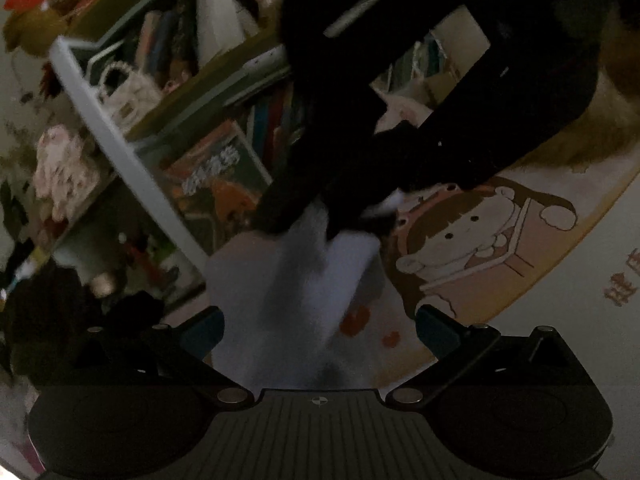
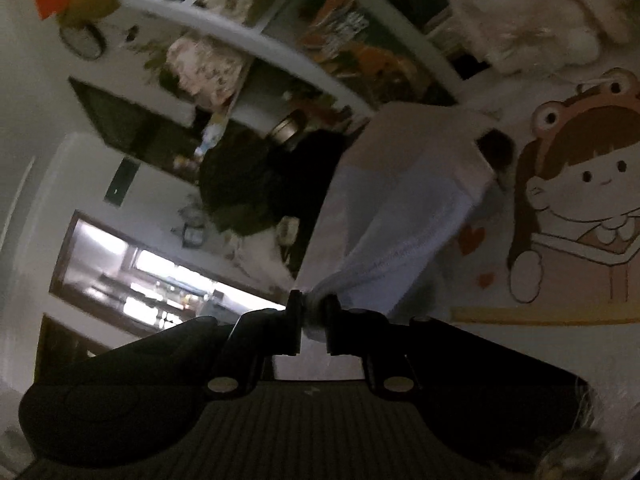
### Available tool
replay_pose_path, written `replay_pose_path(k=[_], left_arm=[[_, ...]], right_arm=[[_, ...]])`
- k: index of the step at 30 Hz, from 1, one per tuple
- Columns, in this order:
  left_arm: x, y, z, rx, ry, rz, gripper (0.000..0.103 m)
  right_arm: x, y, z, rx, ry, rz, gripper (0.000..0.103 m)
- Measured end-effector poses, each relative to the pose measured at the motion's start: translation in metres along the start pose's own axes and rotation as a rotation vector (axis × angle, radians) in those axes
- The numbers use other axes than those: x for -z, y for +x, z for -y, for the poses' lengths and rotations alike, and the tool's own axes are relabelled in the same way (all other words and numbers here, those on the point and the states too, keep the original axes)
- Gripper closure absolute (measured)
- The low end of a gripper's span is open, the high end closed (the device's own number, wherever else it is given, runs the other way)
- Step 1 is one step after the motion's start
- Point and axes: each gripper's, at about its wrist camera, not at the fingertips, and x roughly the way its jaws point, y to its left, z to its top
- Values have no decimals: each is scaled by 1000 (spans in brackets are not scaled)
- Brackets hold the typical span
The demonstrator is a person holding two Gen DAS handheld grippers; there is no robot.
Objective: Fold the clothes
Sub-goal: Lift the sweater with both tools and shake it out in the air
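Note:
A pale lavender-white garment (image 2: 404, 216) lies partly folded on a cartoon-print bed sheet (image 2: 580, 208). My right gripper (image 2: 314, 314) is shut on a bunched corner of it and lifts that end off the sheet. In the left wrist view the same garment (image 1: 304, 280) hangs blurred from the dark right gripper and arm (image 1: 400, 160) above it. My left gripper (image 1: 318, 330) is open, its blue-padded fingers (image 1: 204, 330) spread on either side of the cloth without touching it.
A white-framed bookshelf (image 1: 120, 140) with books, a small bag and plush toys stands behind the bed. A white plush toy (image 2: 528, 12) sits at the sheet's far edge. A dark pile of clothing (image 2: 264, 184) lies beside the bed.

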Motion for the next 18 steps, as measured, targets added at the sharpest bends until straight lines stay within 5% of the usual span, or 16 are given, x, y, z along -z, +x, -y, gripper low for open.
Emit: replay_pose_path(k=[2,3,6,11,18], left_arm=[[-3,9,-1,-10,10,2,4],[-4,14,-2,-15,14,2,16],[-9,27,-5,-26,22,1,88],[-18,19,-53,3,-120,-10,94],[-62,-33,-100,20,-185,151,95]], right_arm=[[4,0,-4,13,-12,-4,93],[6,0,-5,17,-16,-4,93],[6,-2,-5,54,-28,1,92],[5,-29,10,138,-65,91,45],[14,-14,43,332,-135,46,39]])
